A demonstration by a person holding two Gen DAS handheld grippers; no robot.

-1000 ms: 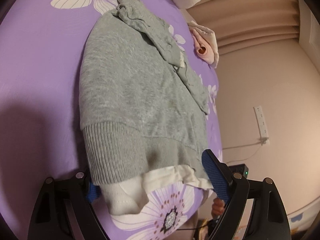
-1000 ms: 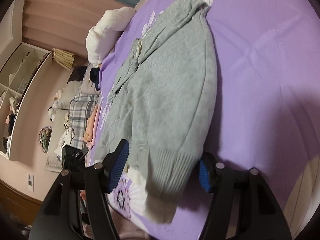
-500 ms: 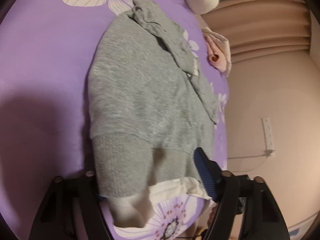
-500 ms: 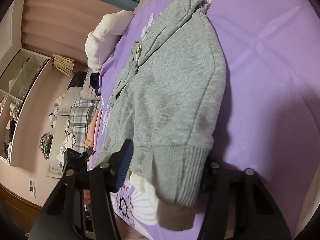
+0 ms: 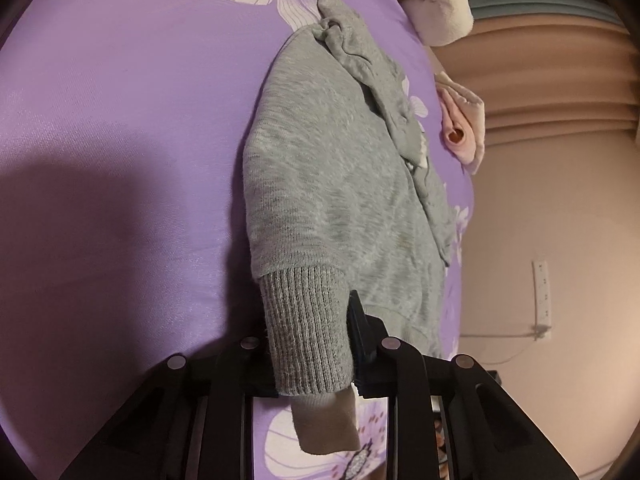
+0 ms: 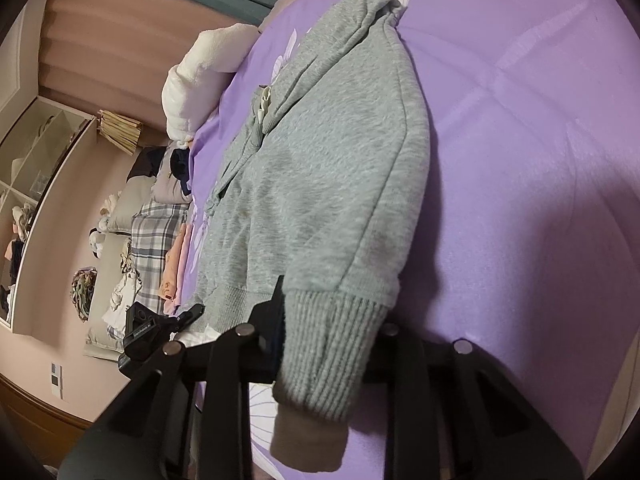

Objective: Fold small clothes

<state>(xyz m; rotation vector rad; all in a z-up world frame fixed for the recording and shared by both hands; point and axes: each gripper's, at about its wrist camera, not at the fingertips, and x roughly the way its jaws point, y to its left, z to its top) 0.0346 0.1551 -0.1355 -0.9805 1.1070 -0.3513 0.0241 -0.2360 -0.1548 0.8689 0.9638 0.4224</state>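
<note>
Since a second ago both grippers have closed in: the left gripper and right gripper now each clamp the ribbed hem of the grey sweater, lifting that edge. The rest of it lies on the purple bedsheet.

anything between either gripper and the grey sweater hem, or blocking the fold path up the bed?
Nothing between them: the left gripper and the right gripper are each shut on the ribbed hem of the grey sweater. The purple bedsheet beside the sweater looks bare; the pink garment lies off to the edge.
</note>
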